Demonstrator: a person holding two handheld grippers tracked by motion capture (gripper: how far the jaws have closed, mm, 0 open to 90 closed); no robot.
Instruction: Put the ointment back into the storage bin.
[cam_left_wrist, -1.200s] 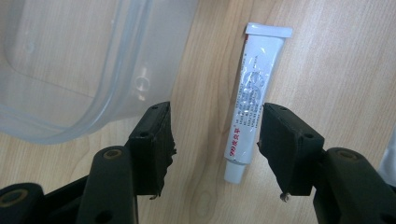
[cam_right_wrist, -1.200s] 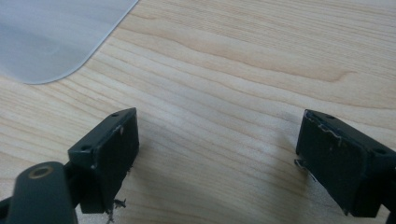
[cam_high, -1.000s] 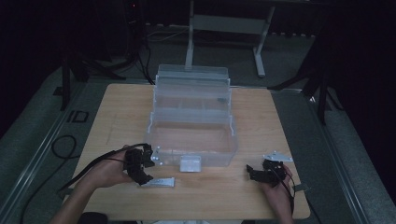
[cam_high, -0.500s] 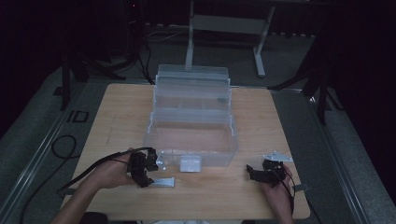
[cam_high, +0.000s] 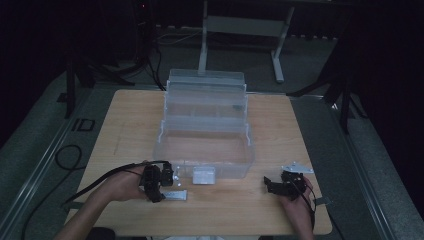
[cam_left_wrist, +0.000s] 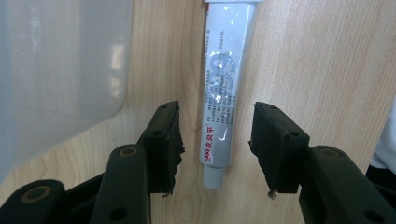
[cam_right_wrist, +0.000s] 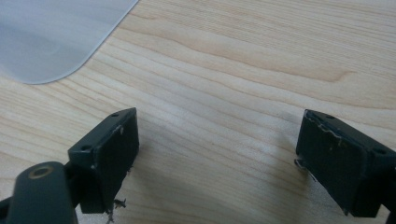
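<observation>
The left hand-held gripper (cam_left_wrist: 215, 144) has edged over the tube (cam_left_wrist: 224, 88), its parted jaws closing, on a wooden table (cam_high: 125, 125).

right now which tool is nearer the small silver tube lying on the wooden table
Left. The left tool straddles the small silver tube, its jaws just closing with the tube between them, pads not yet touching. The right tool rests open on the wooden table, well off to the tube's right.

High view: fixed above the near edge, facing forward and down over the whole desk (cam_high: 125, 115). Left gripper view: close, down onto the tube (cam_left_wrist: 222, 88); shared with high view (cam_high: 176, 195). Right gripper view: close, onto bare wood.
</observation>
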